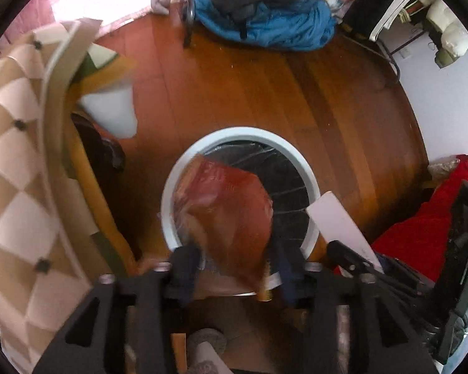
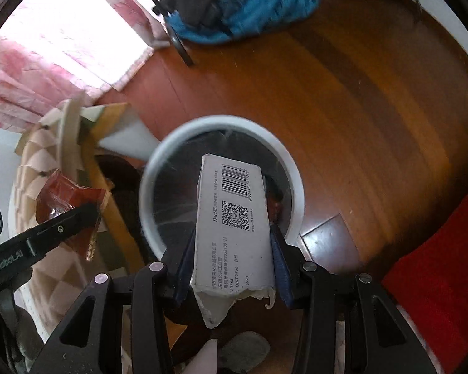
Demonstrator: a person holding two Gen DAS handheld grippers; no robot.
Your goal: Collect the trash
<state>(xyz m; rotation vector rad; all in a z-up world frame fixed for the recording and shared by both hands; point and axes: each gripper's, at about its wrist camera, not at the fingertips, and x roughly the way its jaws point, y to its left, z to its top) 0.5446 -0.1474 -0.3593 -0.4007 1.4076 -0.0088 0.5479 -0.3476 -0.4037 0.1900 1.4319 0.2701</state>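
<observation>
Polished red-brown wooden plank floor (image 1: pixel 265 93), broad bare stretch beyond the bin toward a heap of blue and dark grey clothing (image 1: pixel 262 9) draped on a chair; quilted beige diamond-pattern padded furniture edge (image 1: pixel 18 143) close on the left; red cloth (image 1: pixel 421 218) close on the right. Round white-rimmed waste bin with black plastic liner (image 1: pixel 299 168), standing on the floor, mouth up, directly below both tools. Left gripper (image 1: pixel 234 268), pointed steeply down over the near rim of the bin, jaws parted with a crumpled translucent red-orange plastic wrapper (image 1: pixel 227 205) between them, hanging over the bin mouth; the blur hides whether the pads press on it. Right gripper (image 2: pixel 232 268), likewise tilted steeply down above the bin, blue-padded fingers (image 2: pixel 279 265) clamped on both long sides of a flat white cardboard carton with barcode and QR code (image 2: pixel 234 218), torn end nearest the camera, far end over the bin opening
</observation>
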